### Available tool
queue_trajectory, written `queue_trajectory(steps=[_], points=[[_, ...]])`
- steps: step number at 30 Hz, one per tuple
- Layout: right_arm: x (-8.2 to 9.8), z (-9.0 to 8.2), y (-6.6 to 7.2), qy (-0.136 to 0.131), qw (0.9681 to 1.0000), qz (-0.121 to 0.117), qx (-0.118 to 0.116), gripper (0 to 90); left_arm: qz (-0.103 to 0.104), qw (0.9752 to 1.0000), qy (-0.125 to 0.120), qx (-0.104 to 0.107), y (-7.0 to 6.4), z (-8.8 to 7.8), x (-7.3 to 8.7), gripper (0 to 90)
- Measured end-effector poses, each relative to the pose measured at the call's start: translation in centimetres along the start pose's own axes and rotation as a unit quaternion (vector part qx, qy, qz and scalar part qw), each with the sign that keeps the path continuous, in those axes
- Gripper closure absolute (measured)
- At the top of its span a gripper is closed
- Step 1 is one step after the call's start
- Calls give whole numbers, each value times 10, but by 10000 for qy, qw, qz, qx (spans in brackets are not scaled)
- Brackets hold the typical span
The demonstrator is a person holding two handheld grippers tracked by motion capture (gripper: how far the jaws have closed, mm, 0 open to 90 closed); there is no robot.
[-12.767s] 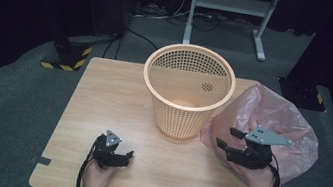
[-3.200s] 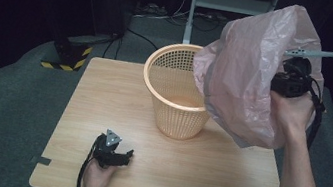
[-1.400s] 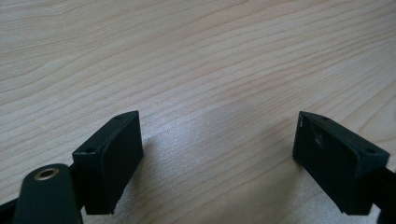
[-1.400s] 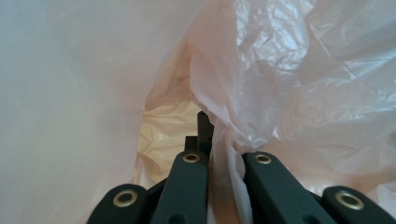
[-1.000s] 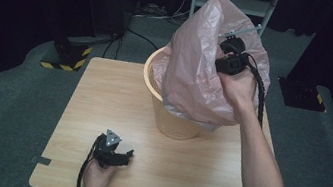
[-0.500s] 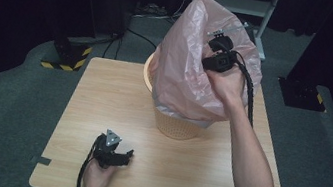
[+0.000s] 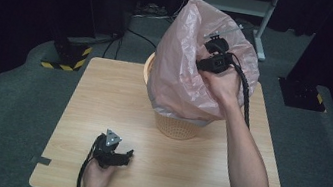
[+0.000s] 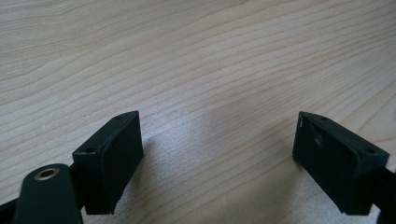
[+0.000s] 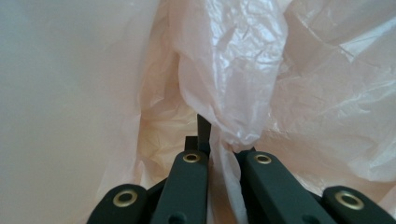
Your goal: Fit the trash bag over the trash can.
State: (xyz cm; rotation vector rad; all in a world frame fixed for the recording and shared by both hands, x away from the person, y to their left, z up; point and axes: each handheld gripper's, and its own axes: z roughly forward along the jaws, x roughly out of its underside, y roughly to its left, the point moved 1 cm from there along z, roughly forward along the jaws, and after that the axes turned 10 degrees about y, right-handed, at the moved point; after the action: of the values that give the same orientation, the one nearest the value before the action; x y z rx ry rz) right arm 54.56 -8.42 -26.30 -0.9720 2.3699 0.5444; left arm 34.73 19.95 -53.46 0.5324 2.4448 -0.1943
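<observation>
Since nobody handed me a task line, I'm guessing here, but it looks like I'm lining the orange plastic mesh basket with the thin, translucent pink plastic bag. My right gripper is clamped down on a bunched fold of that bag, and in the right gripper view you can see the film pinched between the two jaws and crumpling up just past them. The bag hangs below and ahead of that gripper, billowed out and draped over the top of the basket, so most of the basket is hidden and just its lower wall pokes out underneath.

Handling-wise, this stuff looks basically weightless and totally floppy. It won't hold any shape on its own, it balloons with air, and I'd bet it's slick enough to slide out of a light pinch. It also probably tears if I yank it against the basket rim. A gathered fold gives the jaws more to bite than a single layer. For spreading it, I'd want hold of the open edge, though I can't tell from here where that edge actually is.

My left gripper is just sitting on the light wooden table, jaws spread wide with nothing but bare wood grain between them, well apart from the basket.
</observation>
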Motion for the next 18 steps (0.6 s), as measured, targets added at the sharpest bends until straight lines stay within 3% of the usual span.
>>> queue_trajectory(steps=[18], points=[[-13, 27, 8, 339, 9994, -60, 39, 892, 2, 10000, -13, 10, 0, 0, 0, 161]])
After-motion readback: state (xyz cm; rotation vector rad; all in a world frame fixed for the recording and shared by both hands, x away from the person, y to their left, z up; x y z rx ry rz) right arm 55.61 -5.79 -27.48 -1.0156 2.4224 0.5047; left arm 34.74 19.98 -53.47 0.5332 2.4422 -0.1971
